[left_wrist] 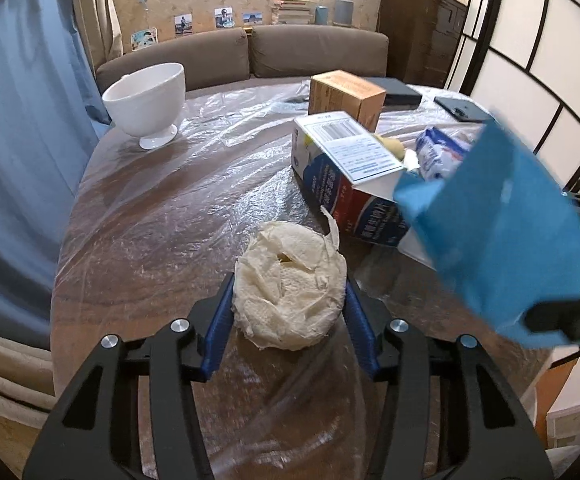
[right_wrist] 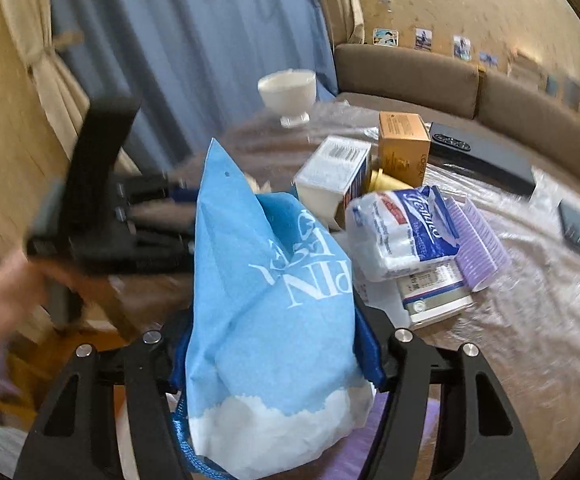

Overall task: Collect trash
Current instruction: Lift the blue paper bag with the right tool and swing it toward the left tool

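My left gripper (left_wrist: 289, 312) pinches a crumpled wad of tissue (left_wrist: 290, 288) low on the worktop (left_wrist: 162, 208), its blue pads pressed against the wad's sides at nine and three o'clock. I judge the wad feather-light and soft: it squashes rather than slips, so a grip across its widest part suits it, though loose flaps could tear away. My right gripper (right_wrist: 272, 354) clamps the lower part of a blue paper bag (right_wrist: 274, 280), which stands upright between the pads. The bag looks thin and creasable, so I should hold it near a folded edge. More trash, a carton (left_wrist: 342, 176) and a tissue packet (right_wrist: 402, 232), lies toward one o'clock of the wad.
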`<state>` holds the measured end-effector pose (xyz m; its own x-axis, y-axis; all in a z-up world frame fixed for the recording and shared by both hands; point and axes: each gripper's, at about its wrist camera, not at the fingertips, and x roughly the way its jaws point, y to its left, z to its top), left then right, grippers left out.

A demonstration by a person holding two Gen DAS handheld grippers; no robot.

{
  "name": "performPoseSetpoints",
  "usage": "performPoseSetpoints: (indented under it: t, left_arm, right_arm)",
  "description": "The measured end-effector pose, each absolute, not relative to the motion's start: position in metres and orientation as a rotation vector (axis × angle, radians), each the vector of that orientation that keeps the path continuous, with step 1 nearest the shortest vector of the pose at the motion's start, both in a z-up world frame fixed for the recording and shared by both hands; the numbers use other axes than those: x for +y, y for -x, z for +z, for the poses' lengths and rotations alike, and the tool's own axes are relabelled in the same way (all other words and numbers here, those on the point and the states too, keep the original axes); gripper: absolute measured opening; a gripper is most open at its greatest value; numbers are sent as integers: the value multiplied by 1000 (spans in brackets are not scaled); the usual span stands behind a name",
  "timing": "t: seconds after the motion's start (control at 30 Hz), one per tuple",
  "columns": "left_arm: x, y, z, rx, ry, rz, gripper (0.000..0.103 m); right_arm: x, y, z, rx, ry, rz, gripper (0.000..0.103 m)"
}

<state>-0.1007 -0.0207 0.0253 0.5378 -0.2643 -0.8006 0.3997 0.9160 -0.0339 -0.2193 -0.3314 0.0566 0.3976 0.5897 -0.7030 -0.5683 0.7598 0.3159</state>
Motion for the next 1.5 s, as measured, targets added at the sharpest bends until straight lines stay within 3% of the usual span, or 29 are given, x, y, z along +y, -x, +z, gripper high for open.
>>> performPoseSetpoints:
  t: [0.3,0.57,1.03,1.5]
  left_arm:
    - [-17,118,33,911,-122,-394,53]
    - [-17,133,39,905,-76,-418,53]
    - [-108,204,33,938,-161,-708,53]
    - [-175,185,14,960,-111,-725,53]
  right_arm:
    - [-368,214,82,818,-336,822,63]
    - [-387,222,92,772,-430,831,63]
    - [-391,227,83,794,-479,771,63]
    - [-424,245,68,809,-596,721,63]
